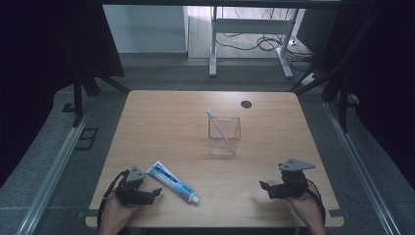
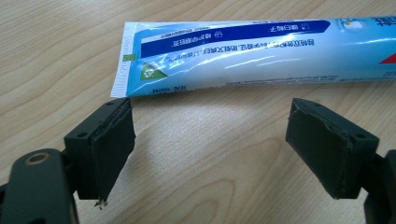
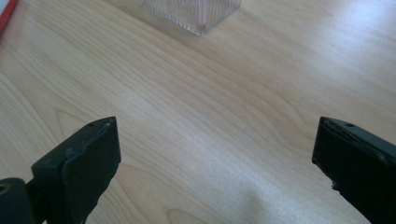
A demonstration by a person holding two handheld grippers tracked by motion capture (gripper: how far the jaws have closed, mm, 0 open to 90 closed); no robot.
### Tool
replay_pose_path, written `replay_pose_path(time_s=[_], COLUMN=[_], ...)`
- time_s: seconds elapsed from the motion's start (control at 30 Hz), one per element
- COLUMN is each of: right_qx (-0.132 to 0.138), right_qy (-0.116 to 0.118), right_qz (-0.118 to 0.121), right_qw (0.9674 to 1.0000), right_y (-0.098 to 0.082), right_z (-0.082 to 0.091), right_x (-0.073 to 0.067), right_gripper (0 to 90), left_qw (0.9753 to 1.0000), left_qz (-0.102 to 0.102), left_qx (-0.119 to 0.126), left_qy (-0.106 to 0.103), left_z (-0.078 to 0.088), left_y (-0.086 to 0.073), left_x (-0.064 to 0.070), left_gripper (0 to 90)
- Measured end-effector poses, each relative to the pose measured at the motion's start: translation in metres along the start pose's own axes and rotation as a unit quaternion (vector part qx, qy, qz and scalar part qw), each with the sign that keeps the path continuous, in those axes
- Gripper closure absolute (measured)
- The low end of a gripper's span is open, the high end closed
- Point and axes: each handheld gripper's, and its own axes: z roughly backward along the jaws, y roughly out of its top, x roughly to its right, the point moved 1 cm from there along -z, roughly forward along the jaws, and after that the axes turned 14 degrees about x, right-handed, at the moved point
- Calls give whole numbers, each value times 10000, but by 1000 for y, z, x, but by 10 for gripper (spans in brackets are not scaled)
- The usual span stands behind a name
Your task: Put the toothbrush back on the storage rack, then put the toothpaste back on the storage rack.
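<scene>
In the high view my left gripper (image 1: 157,193) sits low in the lower left of the frame, on the near part of the table (image 1: 161,127), with my hand behind it at the bottom edge. Its jaws are spread and hold nothing. The tube (image 1: 172,181) lies flat on the wood just right of it, running from upper left down to lower right, with its white cap end toward the lower centre of the frame. The flat crimped end is the one nearest my left gripper.

In the left gripper view (image 2: 210,149) the tube (image 2: 261,53) stretches across the top of the frame, blue and white with printed text, its crimped end at the upper left. My two jaws stand wide apart below it, bare wood between them. The left jaw's tip comes just beside the tube's lower edge; I cannot tell whether it touches.

My right gripper (image 1: 265,188) is in the lower right of the high view, also low over the table, well apart from the tube. In the right gripper view (image 3: 215,154) its jaws are far apart with only wood grain between them.

A clear cup (image 1: 224,135) stands upright at the centre of the table, a toothbrush (image 1: 219,127) leaning inside it. The cup's ribbed base (image 3: 196,14) shows at the top of the right gripper view.
</scene>
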Motion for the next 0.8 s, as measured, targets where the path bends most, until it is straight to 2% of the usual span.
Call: replay_pose_path(time_s=[0.13, 0.5, 0.63, 0.8], right_qx=[-54, -137, -72, -85], right_qy=[-41, -154, -196, -202], right_qz=[21, 83, 79, 90], right_qw=[10000, 9998, 9998, 9997], right_y=[-15, -28, -28, -29], right_z=[-1, -4, -2, -2], right_x=[0, 1, 2, 4], right_gripper=[9, 12, 15, 19], left_qw=[10000, 10000, 9999, 9999], left_qz=[6, 19, 63, 94], left_qx=[-7, 66, 96, 127], left_qy=[15, 55, 38, 16], left_z=[0, 2, 3, 6], left_y=[0, 2, 2, 3], left_x=[1, 1, 0, 0], left_gripper=[162, 191, 224, 316])
